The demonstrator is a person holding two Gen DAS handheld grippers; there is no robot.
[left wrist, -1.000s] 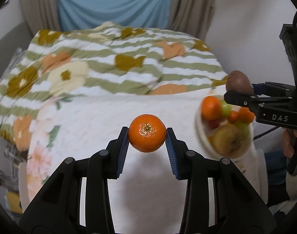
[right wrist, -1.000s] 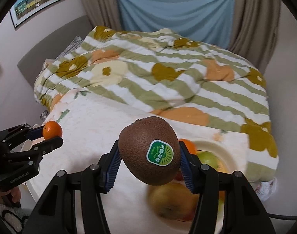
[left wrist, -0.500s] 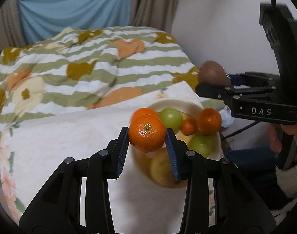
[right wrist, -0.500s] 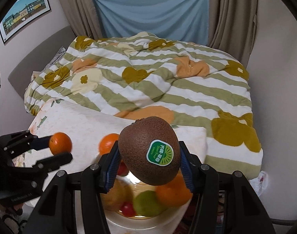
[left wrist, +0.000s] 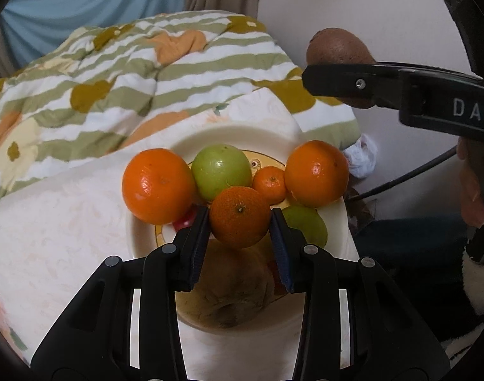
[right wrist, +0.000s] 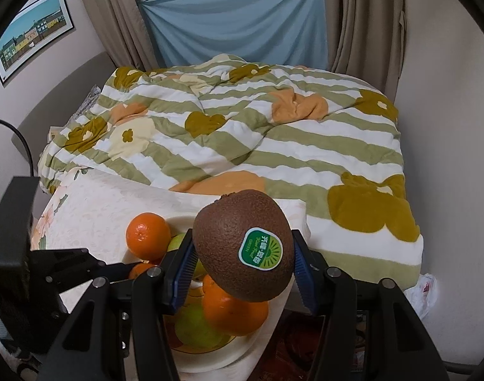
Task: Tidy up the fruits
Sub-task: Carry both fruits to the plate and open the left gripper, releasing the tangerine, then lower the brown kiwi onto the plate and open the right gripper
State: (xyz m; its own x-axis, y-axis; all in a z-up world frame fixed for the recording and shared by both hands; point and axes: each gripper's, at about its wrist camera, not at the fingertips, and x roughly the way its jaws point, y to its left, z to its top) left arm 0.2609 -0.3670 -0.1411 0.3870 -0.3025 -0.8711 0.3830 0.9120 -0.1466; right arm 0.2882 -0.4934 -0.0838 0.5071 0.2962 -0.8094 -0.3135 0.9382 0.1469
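Two fruits hung above the plate (left wrist: 210,135): left tongs (left wrist: 239,222) gripped a mandarin (left wrist: 239,220), right tongs (right wrist: 240,260) a kiwi (right wrist: 242,247). Next, I judged, each needed lowering into a gap, then releasing

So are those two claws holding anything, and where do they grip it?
Left gripper pinches a small orange by its sides; right gripper squeezes a kiwi across its middle.

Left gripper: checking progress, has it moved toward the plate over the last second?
Yes. The left gripper, holding the mandarin, swung right and now hovers over the plate.
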